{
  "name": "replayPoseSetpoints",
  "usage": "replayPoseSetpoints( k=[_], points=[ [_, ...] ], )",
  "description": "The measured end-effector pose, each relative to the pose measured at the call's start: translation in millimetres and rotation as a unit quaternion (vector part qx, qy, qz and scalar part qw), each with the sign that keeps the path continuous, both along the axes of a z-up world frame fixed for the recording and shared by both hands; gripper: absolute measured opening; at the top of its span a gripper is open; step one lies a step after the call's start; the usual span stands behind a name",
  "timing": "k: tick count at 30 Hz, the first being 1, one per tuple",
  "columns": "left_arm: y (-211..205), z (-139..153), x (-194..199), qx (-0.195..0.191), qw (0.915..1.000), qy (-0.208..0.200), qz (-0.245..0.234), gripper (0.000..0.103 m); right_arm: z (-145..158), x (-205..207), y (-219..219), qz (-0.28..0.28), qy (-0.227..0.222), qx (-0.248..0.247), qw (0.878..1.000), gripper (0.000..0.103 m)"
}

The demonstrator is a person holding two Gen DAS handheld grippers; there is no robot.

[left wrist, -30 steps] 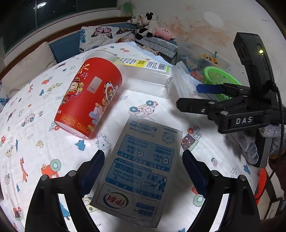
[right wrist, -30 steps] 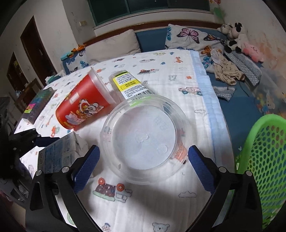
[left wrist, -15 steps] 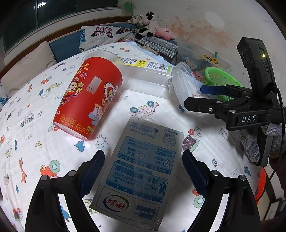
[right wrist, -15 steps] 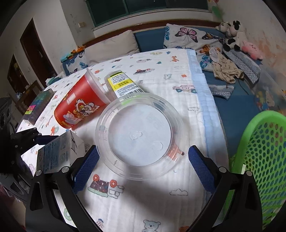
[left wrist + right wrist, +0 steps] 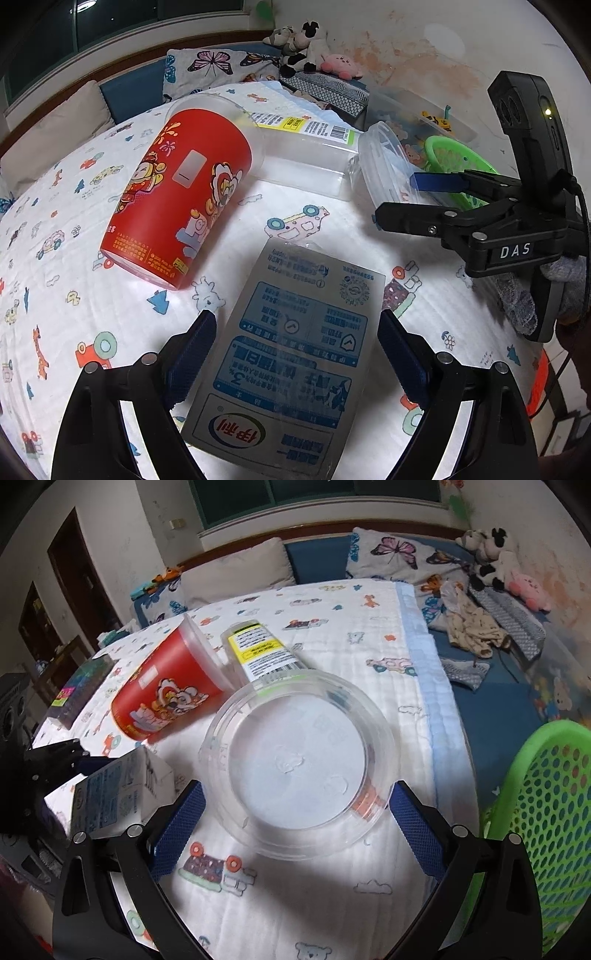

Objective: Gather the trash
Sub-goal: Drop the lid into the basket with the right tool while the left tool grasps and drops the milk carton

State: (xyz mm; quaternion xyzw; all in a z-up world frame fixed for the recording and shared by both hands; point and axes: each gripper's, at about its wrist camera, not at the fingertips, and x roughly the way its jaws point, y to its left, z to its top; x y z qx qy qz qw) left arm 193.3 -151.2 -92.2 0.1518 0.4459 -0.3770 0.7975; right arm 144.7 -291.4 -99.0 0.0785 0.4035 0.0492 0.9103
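A blue and white milk carton (image 5: pixel 295 354) lies flat on the cartoon-print sheet (image 5: pixel 62 258). My left gripper (image 5: pixel 297 347) stands open astride it, with a small gap at each pad. A red paper cup (image 5: pixel 177 206) lies on its side beyond it. Next to the cup lies a clear plastic container (image 5: pixel 295 764) with a yellow label, its round end toward the right wrist camera. My right gripper (image 5: pixel 297 816) is shut on that wide end. In the left wrist view the right gripper (image 5: pixel 397 199) straddles the container's (image 5: pixel 306 166) rim.
A green mesh basket (image 5: pixel 554 805) stands off the bed's right edge, close to the right gripper. A dark box (image 5: pixel 81 686) sits at the sheet's left side. Clothes (image 5: pixel 472 631), plush toys (image 5: pixel 303 48) and pillows lie at the back.
The right gripper shifted slightly toward the basket, and the clear container's rim came with it and now stands tilted. The left gripper, the carton and the red cup have not moved.
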Motion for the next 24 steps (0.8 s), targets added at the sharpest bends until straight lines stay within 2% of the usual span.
replayPoseSetpoints(
  k=[2,7,8,9,12,14,24],
  points=[
    [-1.2,0.0,0.0,0.000,1.0000,-0.001,-0.001,0.086,0.3,0.0,0.4,-0.006,-0.001,-0.004,1.000,0.093],
    [-5.4,0.4,-1.0,0.001,1.0000,-0.007,-0.001,0.085,5.0,-3.3,3.4,-0.012,-0.007,-0.020,1.000,0.092],
    [-5.9,0.3,-1.2,0.002,1.0000,-0.008,0.000,0.084,7.0,-5.4,2.7,-0.015,-0.009,-0.021,1.000,0.092],
    [-6.4,0.4,-1.3,0.003,0.9999,-0.009,0.001,0.077,9.2,-8.2,1.3,-0.018,-0.013,-0.020,1.000,0.091],
    [-7.2,1.6,-2.3,0.008,0.9999,-0.011,0.005,0.075,15.5,-16.3,-4.5,-0.023,-0.020,-0.014,0.999,0.091],
    [-7.3,3.6,-5.2,0.009,0.9998,-0.014,0.007,0.069,20.2,-24.2,-8.8,-0.028,-0.025,-0.014,0.999,0.091],
    [-24.2,36.6,-26.0,-0.006,0.9995,-0.030,0.000,0.068,31.5,-74.9,-51.2,-0.077,-0.032,-0.006,0.997,0.092]
  ],
)
